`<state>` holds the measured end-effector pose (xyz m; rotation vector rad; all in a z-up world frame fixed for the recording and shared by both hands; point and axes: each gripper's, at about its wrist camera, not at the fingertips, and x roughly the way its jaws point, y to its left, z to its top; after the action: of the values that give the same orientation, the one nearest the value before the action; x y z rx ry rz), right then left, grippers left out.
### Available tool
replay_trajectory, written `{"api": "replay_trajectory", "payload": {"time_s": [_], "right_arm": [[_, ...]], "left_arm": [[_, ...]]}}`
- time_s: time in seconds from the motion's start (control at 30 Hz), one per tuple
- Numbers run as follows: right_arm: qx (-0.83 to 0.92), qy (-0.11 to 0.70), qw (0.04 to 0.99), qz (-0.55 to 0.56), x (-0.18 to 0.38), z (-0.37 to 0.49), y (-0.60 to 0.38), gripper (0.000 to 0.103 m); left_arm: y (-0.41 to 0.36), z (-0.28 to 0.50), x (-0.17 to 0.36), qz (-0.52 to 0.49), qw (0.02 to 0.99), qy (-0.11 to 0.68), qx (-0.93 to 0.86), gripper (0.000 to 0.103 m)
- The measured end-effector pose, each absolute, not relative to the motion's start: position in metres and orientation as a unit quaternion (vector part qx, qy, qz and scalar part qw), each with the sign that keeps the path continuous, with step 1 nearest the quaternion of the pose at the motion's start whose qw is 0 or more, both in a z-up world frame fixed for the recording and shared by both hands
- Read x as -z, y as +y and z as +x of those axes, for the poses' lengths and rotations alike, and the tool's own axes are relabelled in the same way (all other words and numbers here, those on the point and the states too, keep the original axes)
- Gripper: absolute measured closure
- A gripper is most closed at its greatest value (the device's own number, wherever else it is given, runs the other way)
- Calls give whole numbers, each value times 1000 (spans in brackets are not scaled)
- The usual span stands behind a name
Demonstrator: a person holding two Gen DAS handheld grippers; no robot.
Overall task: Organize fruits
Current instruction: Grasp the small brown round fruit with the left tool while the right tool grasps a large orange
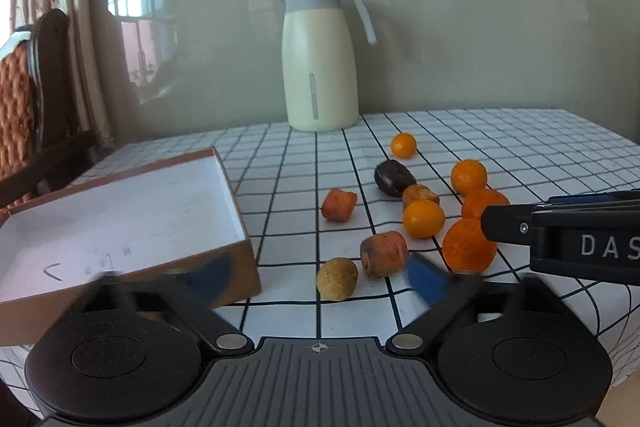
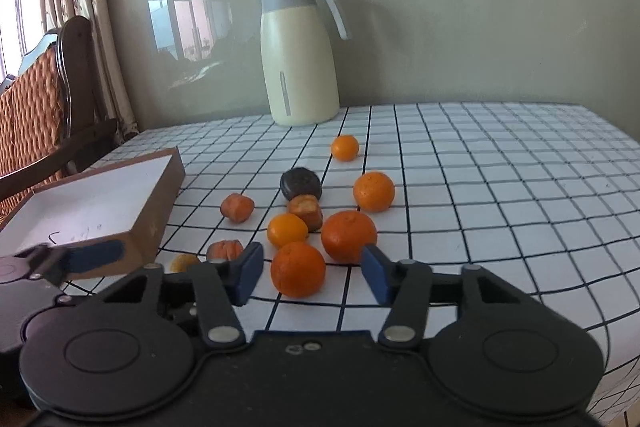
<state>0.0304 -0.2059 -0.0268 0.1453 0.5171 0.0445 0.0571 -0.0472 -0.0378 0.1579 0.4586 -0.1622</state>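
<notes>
The right gripper (image 2: 312, 277) is spread wide and holds nothing, its two blue pads flanking the nearest orange (image 2: 298, 269) without touching it, so it looks set to close on that fruit. The left gripper (image 1: 320, 277) is also spread wide and empty, with one blue pad in front of the box (image 1: 120, 215) and the other just beside a wrinkled reddish fruit (image 1: 384, 253); its pads are blurred in the left wrist view. Taking the nearest orange as the landmark, a bigger orange (image 2: 349, 235) sits just behind it, a smaller one (image 2: 287, 230) behind and to its left, and a shrivelled piece (image 2: 307, 211) and a dark round fruit (image 2: 301, 183) lie farther back. Another orange (image 2: 374, 191) is behind it to the right, and a little one (image 2: 345, 147) is well beyond, toward the cream jug (image 2: 298, 59). To its left lie the wrinkled fruit, a yellowish ball (image 1: 337, 279) and another reddish piece (image 2: 237, 207), with the shallow box, which looks empty, farther left on the checked tablecloth (image 2: 500, 187). The risk, as I judge it, is that round fruit rolls: an off-centre squeeze could squirt the orange forward into its neighbours and scatter them toward the table edge. The two grippers are also close together, so a careless swing toward the box could knock them into each other.
</notes>
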Motion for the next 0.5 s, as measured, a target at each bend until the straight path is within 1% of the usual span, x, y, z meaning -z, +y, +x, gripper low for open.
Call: {"api": "replay_trajectory", "payload": {"time_s": [0.1, 0.17, 0.2, 0.27, 0.37, 0.4, 0.43, 0.47, 0.5], "right_arm": [[-20, 264, 961, 77, 30, 35, -207, 64], [-21, 266, 960, 80, 31, 37, -208, 64], [-21, 267, 960, 80, 32, 39, -208, 66], [-24, 272, 958, 82, 34, 41, -206, 67], [-27, 277, 957, 84, 36, 44, -203, 68], [-28, 278, 957, 84, 37, 46, -202, 68], [-29, 278, 956, 84, 38, 47, -202, 68], [-29, 279, 956, 86, 38, 48, -201, 68], [-30, 280, 955, 88, 39, 50, -201, 69]], "left_arm": [[-47, 63, 42, 70, 965, 239, 85, 23], [-47, 65, 43, 67, 964, 241, 90, 32], [-48, 67, 44, 65, 963, 243, 92, 35], [-48, 72, 47, 57, 961, 254, 95, 48], [-47, 76, 49, 45, 961, 256, 97, 59], [-47, 76, 50, 44, 960, 257, 97, 61], [-47, 76, 52, 40, 959, 262, 97, 71], [-46, 78, 53, 34, 958, 267, 97, 77], [-44, 77, 54, 31, 959, 266, 95, 77]]}}
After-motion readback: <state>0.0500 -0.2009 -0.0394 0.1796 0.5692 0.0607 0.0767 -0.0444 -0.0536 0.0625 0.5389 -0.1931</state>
